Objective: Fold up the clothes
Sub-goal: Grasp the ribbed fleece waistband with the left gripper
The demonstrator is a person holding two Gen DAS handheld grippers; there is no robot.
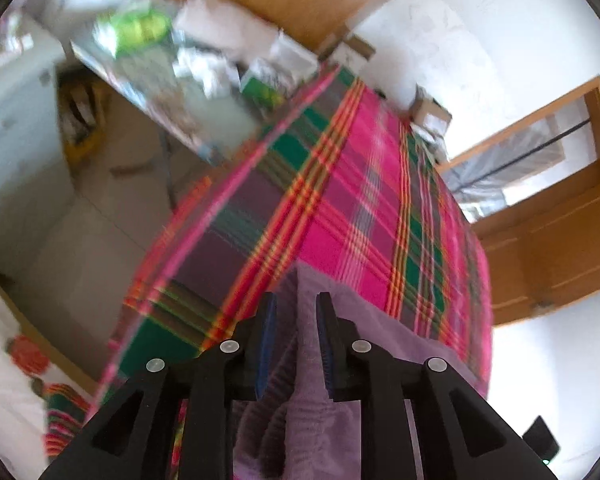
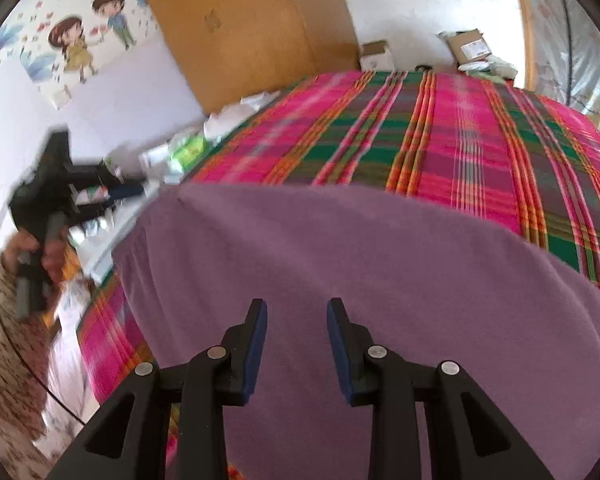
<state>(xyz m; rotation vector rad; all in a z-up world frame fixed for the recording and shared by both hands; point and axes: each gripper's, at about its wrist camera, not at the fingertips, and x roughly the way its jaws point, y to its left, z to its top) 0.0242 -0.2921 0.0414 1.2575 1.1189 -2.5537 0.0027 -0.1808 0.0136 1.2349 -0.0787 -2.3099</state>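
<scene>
A purple fleece cloth (image 2: 360, 260) lies spread over the near part of a bed with a pink and green plaid sheet (image 2: 460, 140). My right gripper (image 2: 297, 312) hovers open just above the cloth's middle, nothing between its fingers. In the left wrist view my left gripper (image 1: 296, 308) is at the cloth's left edge, and a bunched fold of the purple cloth (image 1: 380, 320) fills the gap between its blue pads. The right wrist view shows the left gripper (image 2: 60, 184) held by a hand (image 2: 48, 252) at the cloth's left corner.
A cluttered table (image 1: 160, 80) with bags and packets stands beyond the bed's left side. A wooden wardrobe (image 2: 240, 20) and cardboard boxes (image 2: 376, 54) line the far wall. A wooden door (image 1: 560, 220) is at the right. Bare floor (image 1: 60, 220) runs along the bed's left.
</scene>
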